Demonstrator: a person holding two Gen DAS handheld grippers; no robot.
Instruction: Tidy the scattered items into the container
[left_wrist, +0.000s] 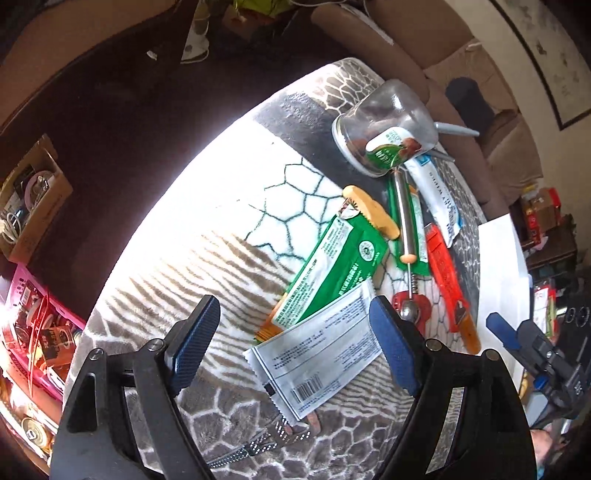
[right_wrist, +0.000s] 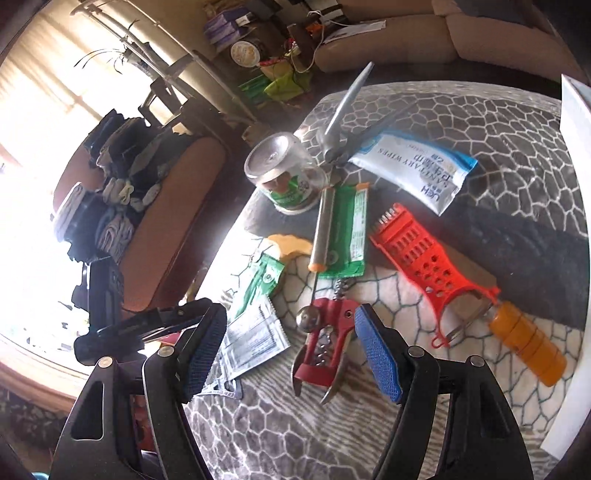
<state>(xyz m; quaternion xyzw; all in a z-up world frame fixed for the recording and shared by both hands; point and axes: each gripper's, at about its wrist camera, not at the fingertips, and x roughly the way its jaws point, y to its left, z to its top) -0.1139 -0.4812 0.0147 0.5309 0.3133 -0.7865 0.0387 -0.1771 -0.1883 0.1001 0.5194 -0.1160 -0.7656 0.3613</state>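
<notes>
Left claw (left_wrist: 291, 347): fingers apart, nothing held, poised above the white sachet (left_wrist: 317, 354). Right claw (right_wrist: 290, 354): fingers apart, nothing held, poised above the red corkscrew (right_wrist: 325, 347).

Landmark: the red corkscrew, lying on the patterned blanket (right_wrist: 517, 192). The melon baller (right_wrist: 319, 240) rests with its scoop touching the corkscrew, its handle crossing a green snack bar (right_wrist: 351, 229). The white sachet lies just beside the corkscrew, overlapping a green packet (left_wrist: 332, 266). The orange-red peeler (right_wrist: 436, 273) lies near the corkscrew. The glass jar (right_wrist: 284, 177), the wipes pack (right_wrist: 413, 170) and grey scissors (right_wrist: 343, 110) lie beyond it. A white container edge (right_wrist: 569, 325) lies past the peeler
</notes>
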